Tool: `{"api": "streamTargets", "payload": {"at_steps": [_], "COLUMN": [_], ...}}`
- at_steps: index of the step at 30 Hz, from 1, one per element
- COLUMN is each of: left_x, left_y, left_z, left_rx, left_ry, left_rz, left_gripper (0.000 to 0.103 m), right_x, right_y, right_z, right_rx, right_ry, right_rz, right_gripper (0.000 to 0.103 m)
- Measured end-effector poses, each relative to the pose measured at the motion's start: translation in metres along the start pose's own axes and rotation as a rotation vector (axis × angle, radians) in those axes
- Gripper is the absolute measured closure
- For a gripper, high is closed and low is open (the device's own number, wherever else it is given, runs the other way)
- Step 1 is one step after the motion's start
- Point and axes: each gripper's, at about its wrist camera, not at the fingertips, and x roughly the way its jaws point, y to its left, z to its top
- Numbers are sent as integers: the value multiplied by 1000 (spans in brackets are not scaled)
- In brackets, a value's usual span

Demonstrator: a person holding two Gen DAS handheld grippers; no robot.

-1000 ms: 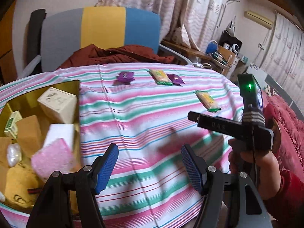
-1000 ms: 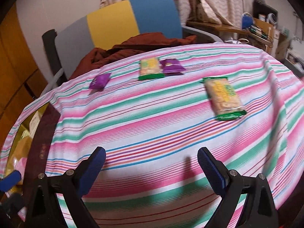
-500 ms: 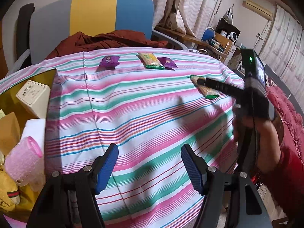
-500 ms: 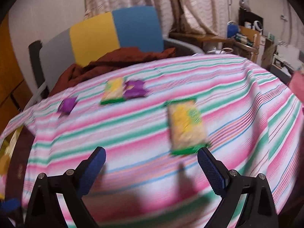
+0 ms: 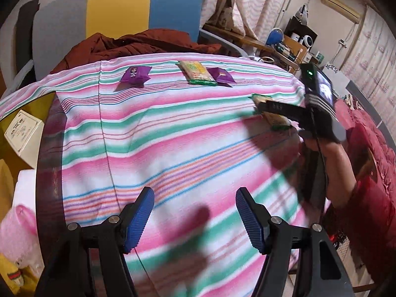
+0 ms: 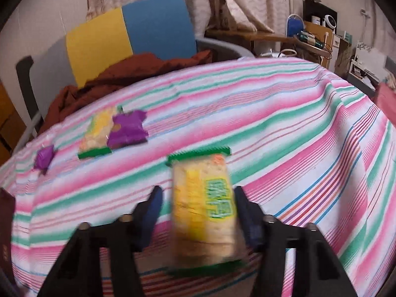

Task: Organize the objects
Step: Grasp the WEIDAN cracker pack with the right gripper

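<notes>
Cracker packet in clear wrap with green sealed ends and a yellow label [image 6: 200, 222] lies flat on the pink-, green- and white-striped cloth surface [image 6: 272, 113], lengthwise between the jaws of the right gripper [image 6: 198, 198]. In the right wrist view those jaws have just been closing around it. The right pad looks to be at the packet's edge, while a gap shows beside the left pad, so I judge it not yet gripped. To do this well, centre the packet, close evenly on its long sides, and squeeze lightly, since crackers crush. Farther off lie a second, matching cracker packet [image 6: 99, 133], a purple foil sachet [image 6: 127, 128] touching it, and another purple sachet [image 6: 44, 157] apart to the left.

The left wrist view gives the same count: two cracker packets and two purple sachets. The left gripper [image 5: 194, 208] hovers with jaws open and empty. A gold tray [image 5: 27, 104] at the left edge holds a cream box [image 5: 22, 131].
</notes>
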Motion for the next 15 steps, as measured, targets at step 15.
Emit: {"api": "streamTargets", "payload": {"at_steps": [15], "left_x": [63], "left_y": [45], "left_z": [105], "left_rx": [-76], "left_ry": [-18], "left_rz": [176], "left_gripper": [27], "right_x": [1], "right_y": [12], "right_z": [-8], "right_rx": [-65], "right_ry": [-35], "right_rz": [-40], "right_gripper": [54]}}
